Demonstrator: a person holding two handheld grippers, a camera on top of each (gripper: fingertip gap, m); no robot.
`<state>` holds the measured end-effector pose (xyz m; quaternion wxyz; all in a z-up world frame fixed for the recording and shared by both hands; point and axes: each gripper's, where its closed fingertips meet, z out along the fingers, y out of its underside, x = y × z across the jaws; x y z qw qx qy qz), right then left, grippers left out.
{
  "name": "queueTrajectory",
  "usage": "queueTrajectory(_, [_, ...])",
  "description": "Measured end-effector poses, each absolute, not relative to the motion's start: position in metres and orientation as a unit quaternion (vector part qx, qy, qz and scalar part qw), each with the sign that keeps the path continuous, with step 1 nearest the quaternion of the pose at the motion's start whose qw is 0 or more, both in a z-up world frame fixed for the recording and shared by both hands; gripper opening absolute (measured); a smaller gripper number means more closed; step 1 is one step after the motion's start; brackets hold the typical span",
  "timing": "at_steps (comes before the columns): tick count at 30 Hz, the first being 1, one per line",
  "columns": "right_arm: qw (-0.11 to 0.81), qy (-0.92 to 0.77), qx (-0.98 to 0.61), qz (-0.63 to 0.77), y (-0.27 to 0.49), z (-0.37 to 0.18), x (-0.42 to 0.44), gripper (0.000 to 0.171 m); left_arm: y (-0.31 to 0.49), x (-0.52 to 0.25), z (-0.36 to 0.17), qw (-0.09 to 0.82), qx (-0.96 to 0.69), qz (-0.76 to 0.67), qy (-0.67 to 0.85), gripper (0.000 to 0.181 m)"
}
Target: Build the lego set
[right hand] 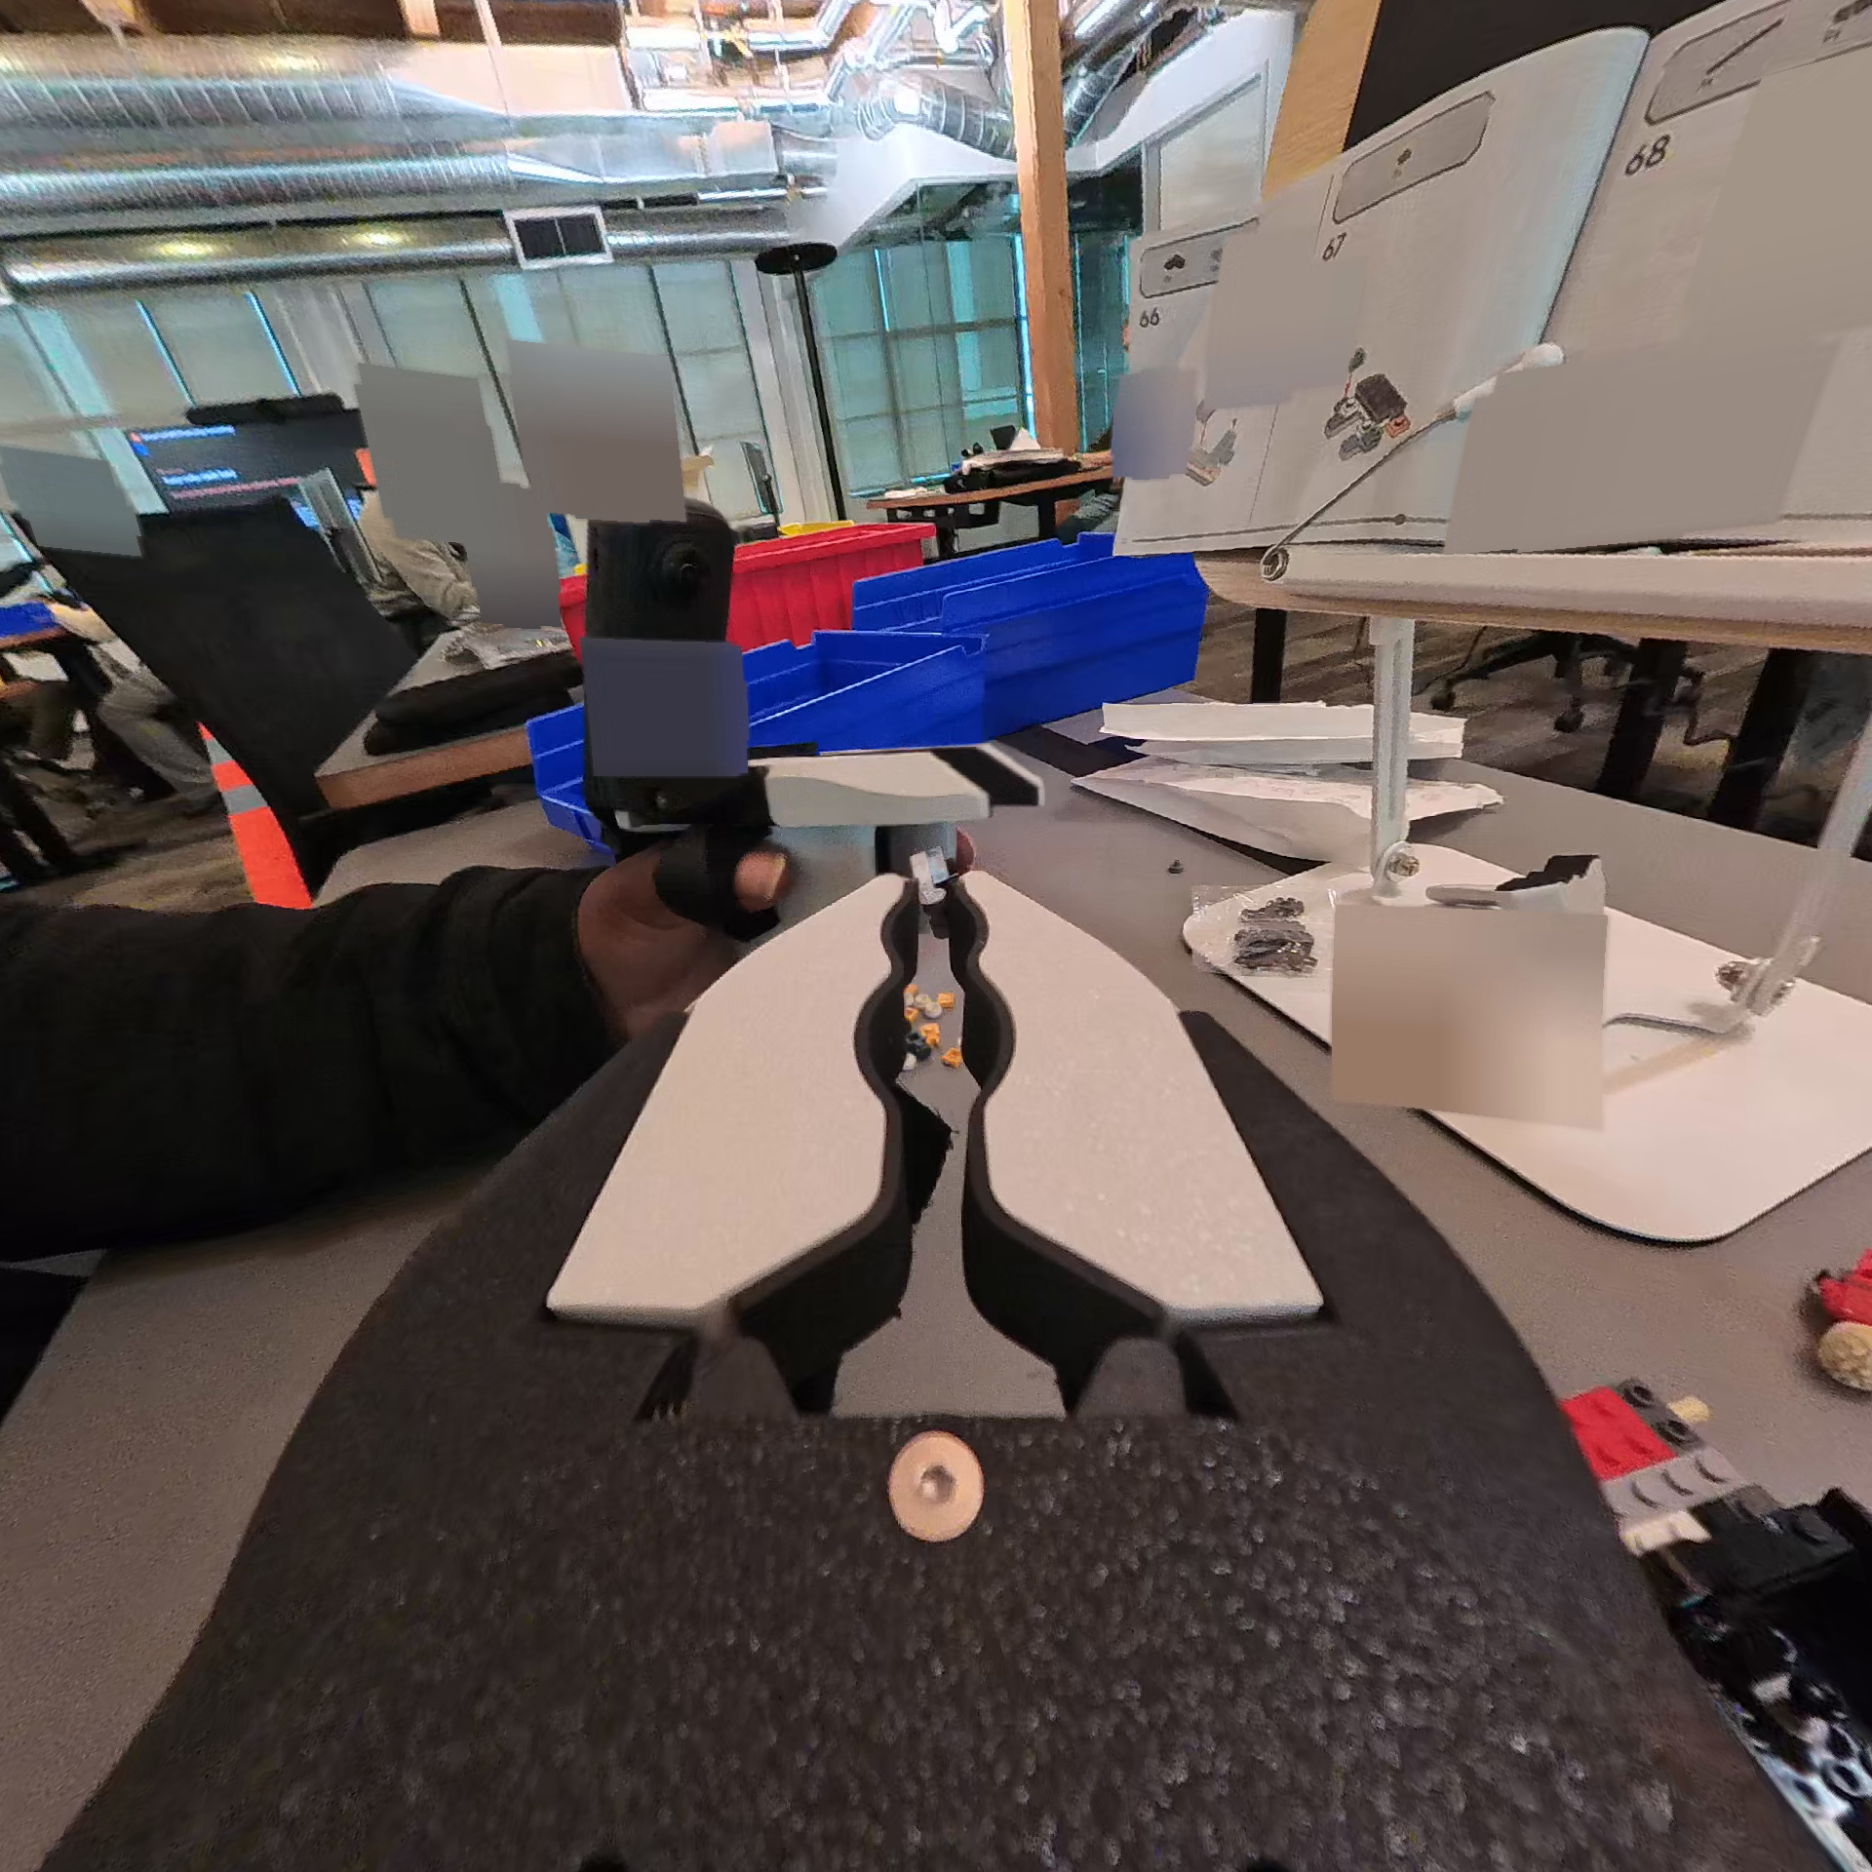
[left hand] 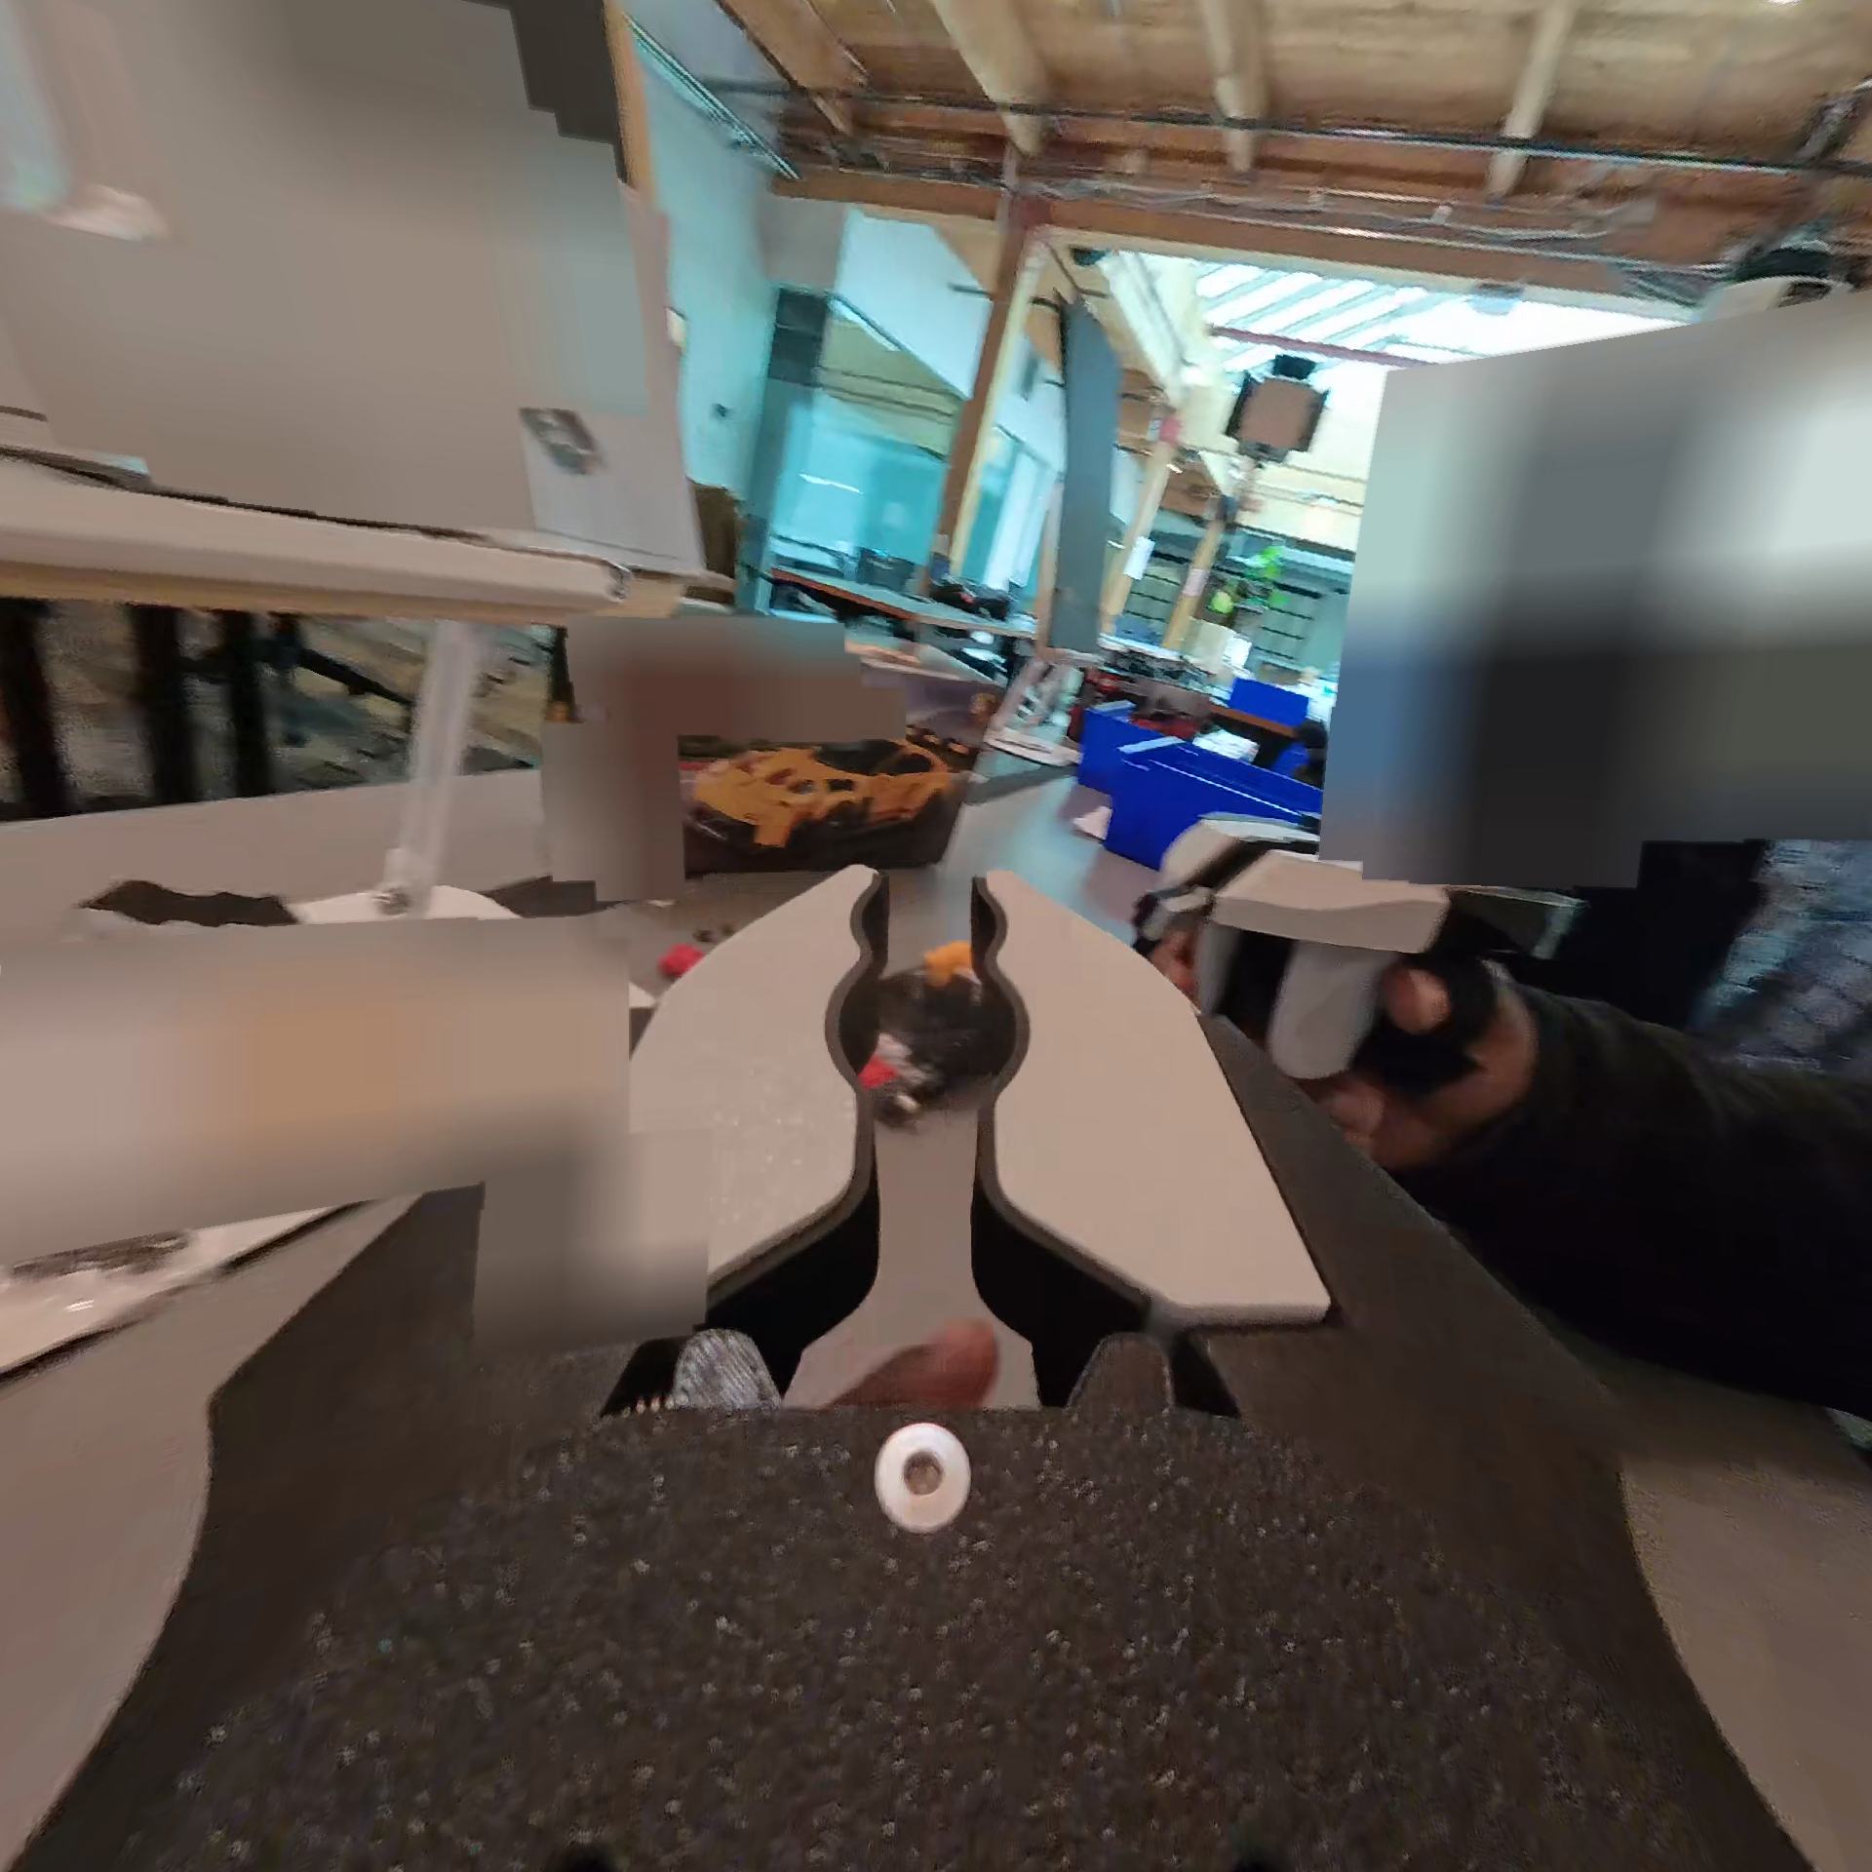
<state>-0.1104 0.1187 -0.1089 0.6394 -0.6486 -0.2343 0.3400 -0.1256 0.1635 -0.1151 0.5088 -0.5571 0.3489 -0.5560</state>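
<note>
Grey tabletop (right hand: 1114, 912) fills both views, a workshop behind it. At frame centre of the left wrist view, the left gripper (left hand: 930, 891) shows a narrow gap at its tips, nothing between them; a dark lego build (left hand: 927, 1033) with an orange piece lies beyond. The right gripper (right hand: 937, 891) is nearly closed, and whether it grips the small white part there I cannot tell. Loose orange lego pieces (right hand: 932, 1028) lie past it; an instruction booklet (right hand: 1418, 334) stands upper right.
</note>
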Motion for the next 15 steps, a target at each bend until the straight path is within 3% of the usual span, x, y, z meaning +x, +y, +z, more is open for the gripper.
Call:
queueTrajectory(6, [0.627, -0.225, -0.651, 0.363, 0.121, -0.113, -0.109, 0.005, 0.142, -0.121, -0.117, 0.460, -0.541, -0.585, 0.392, 0.018])
queueTrajectory(10, [0.625, -0.225, -0.655, 0.360, 0.122, -0.117, -0.108, 0.005, 0.134, -0.115, -0.116, 0.476, -0.537, -0.544, 0.434, 0.020])
queueTrajectory(15, [0.625, -0.224, -0.657, 0.357, 0.124, -0.119, -0.104, 0.005, 0.135, -0.117, -0.122, 0.479, -0.544, -0.521, 0.452, 0.003])
